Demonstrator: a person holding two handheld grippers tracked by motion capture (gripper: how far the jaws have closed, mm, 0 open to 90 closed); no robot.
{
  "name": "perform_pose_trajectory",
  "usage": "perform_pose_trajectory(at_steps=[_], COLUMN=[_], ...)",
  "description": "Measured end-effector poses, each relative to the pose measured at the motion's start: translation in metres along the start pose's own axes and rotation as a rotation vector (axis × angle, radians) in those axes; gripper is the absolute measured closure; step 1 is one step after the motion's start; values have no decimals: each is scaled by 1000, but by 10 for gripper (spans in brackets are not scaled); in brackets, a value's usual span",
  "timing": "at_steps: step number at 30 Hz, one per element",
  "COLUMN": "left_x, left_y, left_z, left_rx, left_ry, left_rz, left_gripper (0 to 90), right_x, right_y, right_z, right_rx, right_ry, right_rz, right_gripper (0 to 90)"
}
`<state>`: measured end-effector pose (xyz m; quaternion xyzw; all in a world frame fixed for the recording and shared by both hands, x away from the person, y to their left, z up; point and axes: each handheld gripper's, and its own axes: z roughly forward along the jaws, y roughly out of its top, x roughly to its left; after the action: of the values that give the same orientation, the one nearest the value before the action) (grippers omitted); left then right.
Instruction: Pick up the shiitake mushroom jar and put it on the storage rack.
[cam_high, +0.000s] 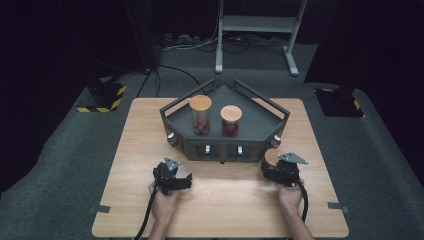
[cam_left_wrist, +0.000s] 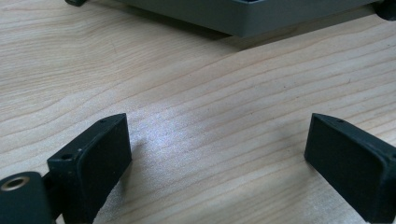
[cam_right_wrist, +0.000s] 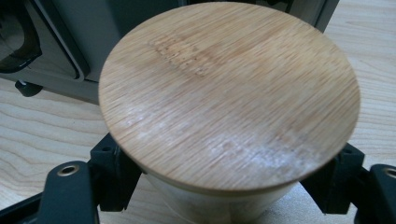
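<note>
A glass jar with a round bamboo lid (cam_right_wrist: 229, 93) stands on the wooden table just in front of the right corner of a dark grey rack (cam_high: 225, 144). My right gripper (cam_right_wrist: 224, 191) has a black pad against each side of the jar's body, under the lid; from above, the lid (cam_high: 271, 155) pokes out ahead of that gripper (cam_high: 274, 164). My left gripper (cam_high: 175, 172) rests low over the table in front of the rack's left part. Its jaws (cam_left_wrist: 219, 154) stand wide apart with bare wood between them.
Two more jars stand inside the rack: a taller one with brown contents (cam_high: 201, 117) and a shorter one with dark red contents (cam_high: 231, 122). The rack's front wall (cam_left_wrist: 243, 18) lies close ahead of the left gripper. Floor surrounds the table (cam_high: 135, 150).
</note>
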<state>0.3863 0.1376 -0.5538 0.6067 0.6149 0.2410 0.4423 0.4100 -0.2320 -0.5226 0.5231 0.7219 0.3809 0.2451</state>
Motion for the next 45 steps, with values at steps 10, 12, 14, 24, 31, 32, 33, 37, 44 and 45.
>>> perform_pose_trajectory(at_steps=[10,12,14,24,31,32,33,37,44,45], left_x=[0,0,0,0,0,0,0,0,0,0], left_y=[0,0,0,0,0,0,0,0,0,0], left_z=[0,0,0,0,0,0,0,0,0,0], left_rx=[0,0,0,0,0,0,0,0,0,0], left_ry=[0,0,0,0,0,0,0,0,0,0], left_rz=[0,0,0,0,0,0,0,1,0,0], left_gripper=[69,69,68,68,69,69,68,68,68,69], right_x=[1,1,2,-2,-2,-2,-3,-4,-4,-4], right_y=[1,1,1,2,2,2,2,2,2,2], right_z=[-3,-3,-4,-9,-13,-14,-14,-15,-17,-17], right_rx=[-5,-4,-6,-14,-17,-16,-15,-13,-9,-10], right_ry=[16,20,23,40,47,47,46,46,55,56], right_rz=[-16,-19,-21,-8,-15,-13,-13,-6,-1,-2], right_gripper=[249,250,250,250,250,250,250,250,250,250])
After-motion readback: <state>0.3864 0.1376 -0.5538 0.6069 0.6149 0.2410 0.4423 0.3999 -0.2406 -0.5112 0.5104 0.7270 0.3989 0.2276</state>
